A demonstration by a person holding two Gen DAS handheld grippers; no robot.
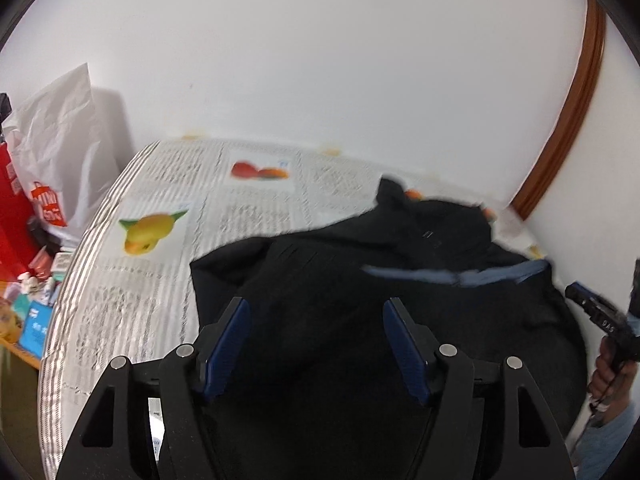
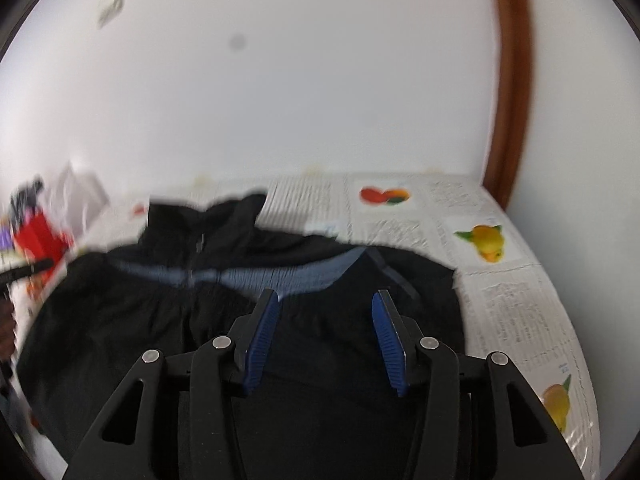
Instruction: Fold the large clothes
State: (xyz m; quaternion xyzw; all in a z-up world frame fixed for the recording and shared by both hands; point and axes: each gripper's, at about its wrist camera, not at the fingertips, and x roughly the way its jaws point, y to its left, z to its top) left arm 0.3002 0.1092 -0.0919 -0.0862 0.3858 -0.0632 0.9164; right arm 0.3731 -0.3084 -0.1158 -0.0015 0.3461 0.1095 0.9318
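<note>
A large black jacket (image 1: pixel 340 280) with a grey-blue chest band (image 1: pixel 460 274) lies spread on a table covered with newsprint-pattern cloth (image 1: pixel 160 208). My left gripper (image 1: pixel 316 306) is open and empty, held over the jacket's near left part. My right gripper (image 2: pixel 325 300) is open and empty, over the jacket (image 2: pixel 160 308) near its band (image 2: pixel 280 278). The right gripper and the hand holding it also show at the right edge of the left wrist view (image 1: pixel 600 316). Both views are blurred.
The table cloth (image 2: pixel 512 312) has fruit pictures. A white plastic bag (image 1: pixel 68 148) and red box (image 1: pixel 12 208) with clutter sit off the table's left side. A white wall stands behind; a brown door frame (image 2: pixel 512 80) is at the right.
</note>
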